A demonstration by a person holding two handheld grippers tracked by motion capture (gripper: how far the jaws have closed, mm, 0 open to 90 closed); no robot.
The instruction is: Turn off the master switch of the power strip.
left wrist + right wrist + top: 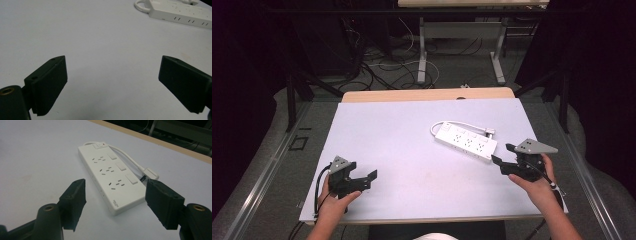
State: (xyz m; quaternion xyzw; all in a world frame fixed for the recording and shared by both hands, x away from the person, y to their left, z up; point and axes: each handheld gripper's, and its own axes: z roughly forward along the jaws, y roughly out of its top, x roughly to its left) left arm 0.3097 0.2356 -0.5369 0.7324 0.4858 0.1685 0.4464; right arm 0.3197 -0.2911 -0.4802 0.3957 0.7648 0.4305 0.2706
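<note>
A white power strip with several sockets and switches lies on the white table, right of centre, its white cable looped behind it and ending in a plug. My right gripper is open, held just off the strip's near right end; in the right gripper view the strip lies just ahead of the spread jaws. My left gripper is open at the front left over bare table. In the left gripper view the strip shows far off at the top right, beyond the wide jaws.
The table's wooden far edge shows beyond the white surface. Behind it stand another table's legs and loose cables on the floor. Dark curtains flank both sides.
</note>
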